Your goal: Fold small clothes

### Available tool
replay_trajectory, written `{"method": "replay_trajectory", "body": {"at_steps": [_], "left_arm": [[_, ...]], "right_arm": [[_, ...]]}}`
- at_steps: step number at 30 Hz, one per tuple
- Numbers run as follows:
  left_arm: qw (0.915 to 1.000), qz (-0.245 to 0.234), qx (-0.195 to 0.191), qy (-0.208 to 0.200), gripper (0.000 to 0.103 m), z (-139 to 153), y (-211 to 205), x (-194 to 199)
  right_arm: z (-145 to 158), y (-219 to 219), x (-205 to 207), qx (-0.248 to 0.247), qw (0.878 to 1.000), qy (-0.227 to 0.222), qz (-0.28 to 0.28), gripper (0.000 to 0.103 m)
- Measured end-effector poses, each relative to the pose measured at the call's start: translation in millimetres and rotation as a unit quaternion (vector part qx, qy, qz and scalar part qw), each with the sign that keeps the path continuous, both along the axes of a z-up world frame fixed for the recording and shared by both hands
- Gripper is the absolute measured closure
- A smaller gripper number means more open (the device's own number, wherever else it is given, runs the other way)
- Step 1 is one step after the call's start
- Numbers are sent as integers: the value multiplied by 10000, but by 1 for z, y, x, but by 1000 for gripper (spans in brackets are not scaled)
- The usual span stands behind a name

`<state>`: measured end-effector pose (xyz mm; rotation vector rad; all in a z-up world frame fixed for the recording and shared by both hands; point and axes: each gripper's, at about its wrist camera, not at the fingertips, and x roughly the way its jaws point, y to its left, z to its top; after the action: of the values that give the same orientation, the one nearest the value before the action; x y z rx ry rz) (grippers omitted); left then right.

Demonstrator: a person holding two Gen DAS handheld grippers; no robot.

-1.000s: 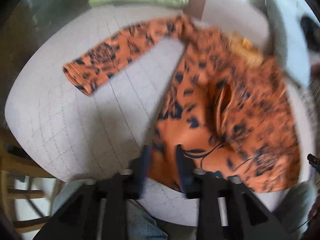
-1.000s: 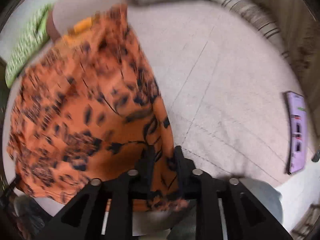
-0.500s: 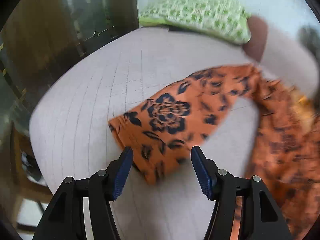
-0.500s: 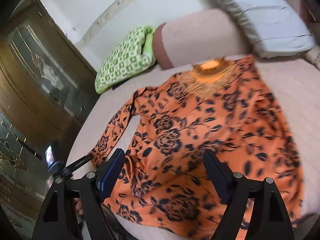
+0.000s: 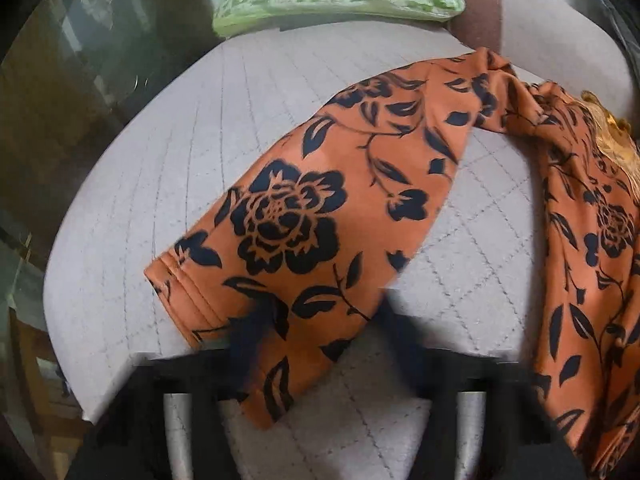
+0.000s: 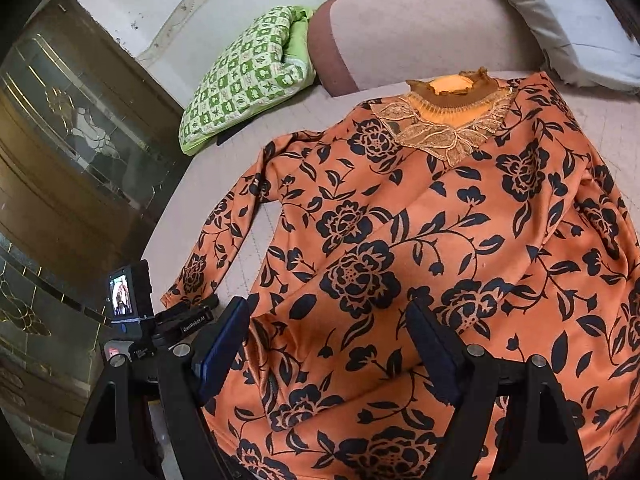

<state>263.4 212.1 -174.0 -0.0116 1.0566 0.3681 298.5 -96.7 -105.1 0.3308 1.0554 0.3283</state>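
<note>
A: Where do you stand with the top?

B: Your top lies face up on the bed, collar toward the headrest. As far as I can judge, the folding has barely begun: the body is spread flat, and the far side looks as if it may already be turned in, though I cannot be sure. The near sleeve stretches out sideways over the quilted cover, not yet folded.

A: And my claws?

B: Your left claw sits at the sleeve's cuff, the cloth running between its blurred fingers; you have the cuff between them, but I cannot tell whether they are clenched on it. Your right claw hangs over the hem with its fingers spread wide, released and holding nothing.

A: What is left?

B: By my reckoning, nearly everything: bring that sleeve across the chest, then fold the body up toward the collar.

A: Any writing?

B: On your left tool, seen from the right wrist, a white label reads roughly "GenRobot.AI". A small screen beside it shows a picture too tiny to make out. The green pillow carries only a checked pattern.
</note>
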Motion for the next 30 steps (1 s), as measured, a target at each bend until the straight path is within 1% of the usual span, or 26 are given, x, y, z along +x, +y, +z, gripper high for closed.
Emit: {"method": "replay_trajectory", "body": {"at_steps": [1,2,4,5,6,7,8,9,10,11,12,13,14,16,17,18,20,21,23,24,25,26,27,28,29,30], "left_arm": [[10000,46,11,-15,99,5,1,0],[9998,116,-158,-26,99,8,6,0],[9969,290,-713,-159,100,17,21,-5],[9946,326,-950,-243,100,22,26,-10],[9905,316,-1287,-361,100,30,30,-16],[9823,245,-1774,-555,100,41,33,-25],[9747,160,-2115,-701,100,52,31,-35],[9683,52,-2374,-778,100,59,28,-42],[9577,-84,-2752,-843,100,68,23,-50],[9499,-208,-3002,-842,100,75,16,-57],[9462,-308,-3113,-826,100,81,8,-60],[9447,-531,-3134,-804,100,88,-8,-63],[9448,-681,-3099,-811,100,92,-17,-64],[9427,-925,-3115,-750,100,97,-39,-63],[9425,-1002,-3113,-689,100,98,-46,-62],[9431,-1090,-3071,-664,100,99,-53,-61],[9531,-1233,-2711,-536,100,98,-65,-57],[9554,-1273,-2628,-432,100,97,-67,-54],[9563,-1364,-2564,-346,100,96,-66,-49],[9568,-1362,-2547,-340,100,98,-64,-45],[9564,-1376,-2555,-317,100,102,-61,-40],[9543,-1438,-2600,-333,100,108,-61,-39],[9486,-1587,-2702,-433,100,119,-64,-40],[9443,-1720,-2760,-514,100,130,-72,-44],[9374,-1922,-2845,-577,100,139,-80,-46],[9268,-2259,-2929,-642,100,150,-98,-49]], "right_arm": [[0,-1,0,37,10000,34,16,21],[0,-2,2,103,9999,91,42,22],[3,-1,7,157,9996,197,91,22],[6,2,8,150,9996,173,173,22],[10,5,9,113,9994,147,297,22],[14,9,10,95,9990,123,415,22],[16,12,9,135,9985,102,522,22],[17,15,9,256,9976,101,637,21],[15,17,9,491,9961,150,723,21],[13,17,11,789,9936,258,763,21],[8,17,14,1185,9891,427,768,21],[4,18,18,1602,9820,625,783,20],[2,22,23,1826,9767,751,840,20],[-4,36,35,1869,9721,976,1029,18],[-12,42,42,1895,9708,1093,987,18],[-25,48,52,2000,9668,1296,921,18],[-42,59,68,2223,9579,1556,943,21],[-53,67,79,2423,9502,1699,975,26],[-67,83,91,2592,9404,1956,1013,52],[-72,96,97,2461,9391,2093,1173,83],[-70,110,101,2161,9423,2164,1365,99],[-62,117,102,1900,9474,2118,1468,99],[-43,121,100,1622,9540,1947,1604,100],[-27,118,98,1540,9577,1762,1676,100],[-8,110,94,1496,9613,1556,1713,100],[8,98,90,1485,9640,1426,1684,100]]}}
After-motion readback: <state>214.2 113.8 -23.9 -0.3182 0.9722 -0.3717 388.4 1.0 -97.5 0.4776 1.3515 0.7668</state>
